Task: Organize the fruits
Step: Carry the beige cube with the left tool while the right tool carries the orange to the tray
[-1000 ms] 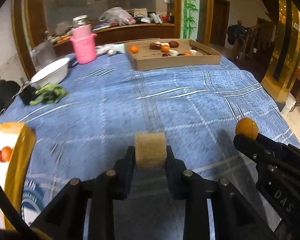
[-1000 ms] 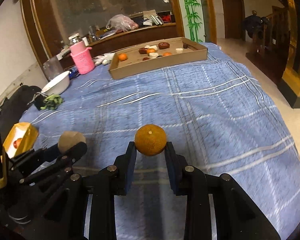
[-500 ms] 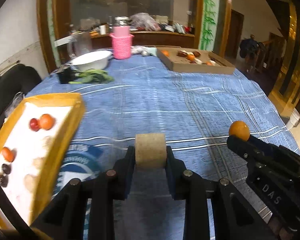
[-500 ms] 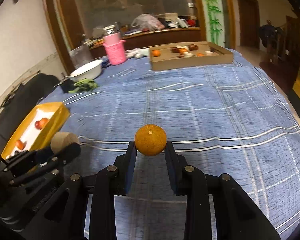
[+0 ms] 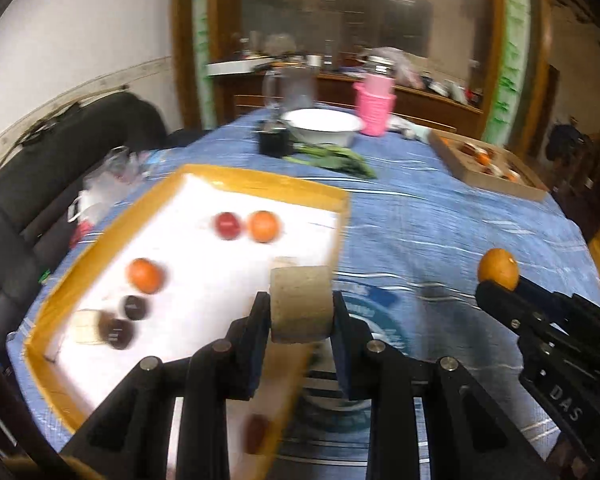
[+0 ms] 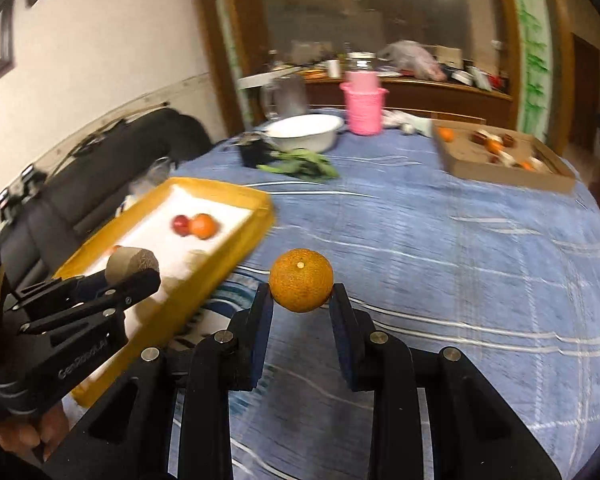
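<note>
We see our left gripper (image 5: 301,305) clamped on a tan, cork-like cylinder (image 5: 301,304) just above the near right edge of the yellow tray (image 5: 260,186). On the tray's white floor lie a red fruit (image 5: 228,225) touching an orange one (image 5: 263,226), another orange fruit (image 5: 145,275), and two dark pieces (image 5: 125,320), all blurred. At the right, our right gripper (image 5: 496,286) grips an orange (image 5: 498,269) over the blue tablecloth (image 5: 440,224). Far off stand a white bowl (image 5: 322,125), a pink basket (image 5: 375,114) and a cardboard box (image 5: 488,176).

Tablecloth (image 6: 440,240): blue, pale plaid lines;
Tray (image 5: 260,184): yellow rim, white floor;
Held orange (image 6: 301,286): orange, dimpled;
Held cylinder (image 5: 301,304): tan;
Basket (image 6: 363,108): pink;
Bowl (image 5: 320,122): white
</note>
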